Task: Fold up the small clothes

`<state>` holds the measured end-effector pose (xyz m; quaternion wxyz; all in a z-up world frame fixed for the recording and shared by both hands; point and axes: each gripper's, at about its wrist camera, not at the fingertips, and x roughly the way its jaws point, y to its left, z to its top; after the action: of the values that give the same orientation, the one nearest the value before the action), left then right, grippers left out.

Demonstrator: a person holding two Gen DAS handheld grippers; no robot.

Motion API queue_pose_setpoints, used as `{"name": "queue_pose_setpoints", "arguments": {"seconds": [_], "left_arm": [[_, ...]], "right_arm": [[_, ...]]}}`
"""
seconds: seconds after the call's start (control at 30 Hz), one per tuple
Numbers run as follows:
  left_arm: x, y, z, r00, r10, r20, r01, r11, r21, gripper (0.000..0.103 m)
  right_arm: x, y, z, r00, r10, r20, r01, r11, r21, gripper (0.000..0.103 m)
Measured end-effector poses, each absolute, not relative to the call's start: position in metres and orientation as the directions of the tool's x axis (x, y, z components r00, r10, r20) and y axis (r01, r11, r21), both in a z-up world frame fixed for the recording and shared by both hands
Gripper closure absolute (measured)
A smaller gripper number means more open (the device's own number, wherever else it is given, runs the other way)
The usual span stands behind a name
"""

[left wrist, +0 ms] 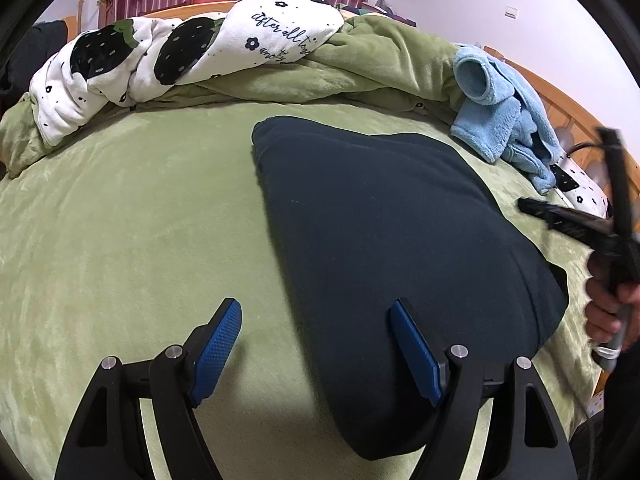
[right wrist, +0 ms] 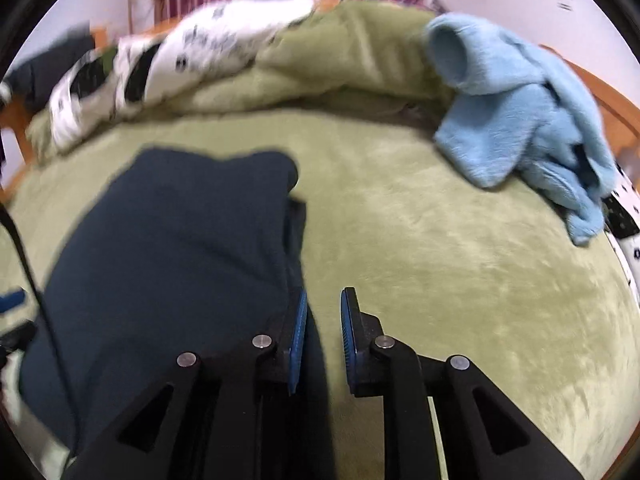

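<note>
White strawberry-print blanket (left wrist: 256,36) has dark cursive script: "after all to..." readable, second line cut off, illegible. No other text.

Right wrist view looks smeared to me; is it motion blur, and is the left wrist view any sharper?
Right wrist view: streaked blur across the patterned blanket and dark garment, while the right gripper stays crisp, so likely camera motion. Left wrist view: sharp, script on the blanket legible; only the other gripper at the right edge is blurred. Both bend the bed strongly.
</note>
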<state>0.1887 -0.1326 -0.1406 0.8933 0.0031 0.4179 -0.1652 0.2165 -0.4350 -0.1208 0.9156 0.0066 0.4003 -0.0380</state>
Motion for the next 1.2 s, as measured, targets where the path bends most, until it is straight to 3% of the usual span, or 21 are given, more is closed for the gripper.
{"name": "queue_pose_setpoints", "arguments": {"seconds": [0.2,0.47,0.7,0.77,0.87,1.0,1.2], "left_arm": [[0.173,-0.139,-0.140,0.593,-0.284,-0.753,0.299,0.947,-0.121,0.027],[0.159,-0.138,-0.142,0.589,-0.277,-0.759,0.283,0.951,-0.127,0.027],[0.158,-0.138,-0.140,0.604,-0.262,-0.752,0.271,0.956,-0.115,0.027],[0.158,-0.137,-0.141,0.607,-0.265,-0.750,0.273,0.955,-0.116,0.027],[0.159,-0.135,-0.142,0.605,-0.275,-0.747,0.275,0.953,-0.128,0.027],[0.160,-0.131,-0.144,0.601,-0.286,-0.746,0.275,0.951,-0.143,0.024],[0.162,-0.132,-0.152,0.583,-0.290,-0.759,0.285,0.948,-0.144,0.023]], "right_arm": [[0.175,-0.448,-0.109,0.690,0.068,-0.721,0.030,0.992,0.123,0.078],[0.157,-0.437,-0.157,0.568,-0.008,-0.823,0.023,1.000,0.006,0.079],[0.134,-0.444,-0.118,0.696,0.004,-0.718,0.049,0.997,0.053,0.078],[0.133,-0.442,-0.111,0.717,0.043,-0.696,0.025,0.996,0.088,0.069],[0.135,-0.432,-0.110,0.722,0.079,-0.687,-0.009,0.994,0.106,0.066],[0.143,-0.414,-0.125,0.689,0.077,-0.720,-0.047,0.997,0.063,0.067],[0.154,-0.402,-0.156,0.636,-0.051,-0.770,-0.039,0.994,-0.098,0.067]]}}
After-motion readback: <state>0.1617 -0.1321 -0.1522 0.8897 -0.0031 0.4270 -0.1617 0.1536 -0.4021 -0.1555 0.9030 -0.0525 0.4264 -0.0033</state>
